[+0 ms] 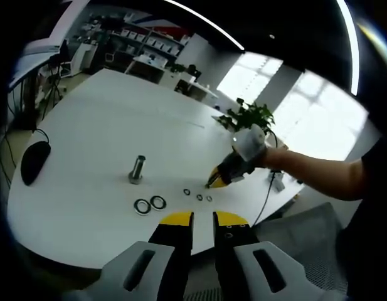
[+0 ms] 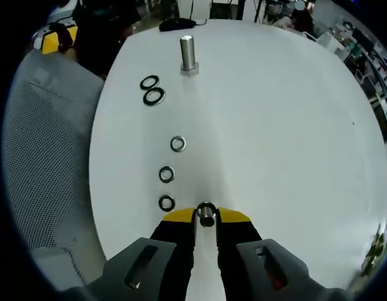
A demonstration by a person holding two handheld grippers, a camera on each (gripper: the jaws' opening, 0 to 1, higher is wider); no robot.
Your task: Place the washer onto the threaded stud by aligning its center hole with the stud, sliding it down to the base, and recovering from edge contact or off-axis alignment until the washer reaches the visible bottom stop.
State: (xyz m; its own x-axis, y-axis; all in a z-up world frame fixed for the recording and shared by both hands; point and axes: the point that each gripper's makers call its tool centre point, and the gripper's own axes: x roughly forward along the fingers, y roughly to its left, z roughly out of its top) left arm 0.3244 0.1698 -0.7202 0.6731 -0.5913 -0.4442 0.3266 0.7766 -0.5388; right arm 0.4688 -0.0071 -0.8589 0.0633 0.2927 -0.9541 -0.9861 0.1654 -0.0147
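A steel threaded stud (image 1: 138,168) (image 2: 189,53) stands upright on its hex base on the white table (image 1: 86,119) (image 2: 281,125). My right gripper (image 2: 206,218) is shut on a small washer (image 2: 206,213), held edge-on just above the table's near edge, far from the stud. Three small washers (image 2: 177,143) (image 2: 167,174) (image 2: 167,202) lie in a row between it and the stud. In the left gripper view a gloved hand holds the right gripper (image 1: 215,182) low beside that row (image 1: 199,197). My left gripper (image 1: 202,221) hovers off the table's edge, open by a narrow gap, holding nothing.
Two larger dark-rimmed rings (image 1: 149,204) (image 2: 152,91) lie side by side near the stud. A black mouse (image 1: 34,160) (image 2: 177,24) with its cable sits beyond the stud. A grey mesh chair (image 2: 49,163) stands by the table edge. A potted plant (image 1: 246,116) is at the far side.
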